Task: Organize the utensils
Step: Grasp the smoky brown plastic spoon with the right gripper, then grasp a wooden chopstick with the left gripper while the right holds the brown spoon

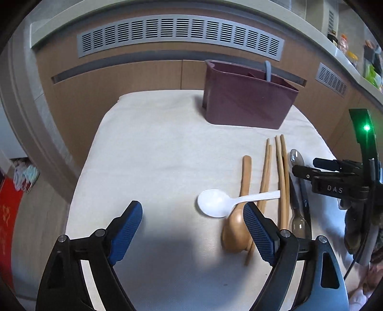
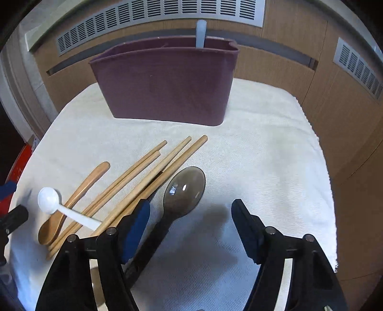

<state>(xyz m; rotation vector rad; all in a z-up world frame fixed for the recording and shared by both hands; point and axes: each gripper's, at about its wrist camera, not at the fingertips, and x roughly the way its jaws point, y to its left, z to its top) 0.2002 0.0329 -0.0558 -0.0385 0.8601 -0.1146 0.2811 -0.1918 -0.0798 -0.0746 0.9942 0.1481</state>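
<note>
A maroon utensil holder (image 1: 246, 100) (image 2: 167, 86) stands at the back of the white cloth (image 1: 155, 148), with a pale blue handle (image 1: 267, 70) (image 2: 200, 33) sticking out. In front lie a white plastic spoon (image 1: 215, 202) (image 2: 51, 198), a wooden spoon (image 1: 235, 227) (image 2: 79, 196), wooden chopsticks (image 1: 282, 177) (image 2: 153, 172) and a dark translucent spoon (image 2: 184, 189) (image 1: 298, 222). My left gripper (image 1: 191, 222) is open and empty, just left of the wooden spoon. My right gripper (image 2: 191, 215) is open above the dark spoon's handle; it also shows in the left wrist view (image 1: 335, 174).
A wooden cabinet wall with grey vent grilles (image 1: 179, 36) (image 2: 162, 21) runs behind the table. A shelf with bottles (image 1: 352, 55) sits at upper right. A red box (image 1: 9, 215) stands on the floor at left. The cloth's right edge (image 2: 320, 153) is near.
</note>
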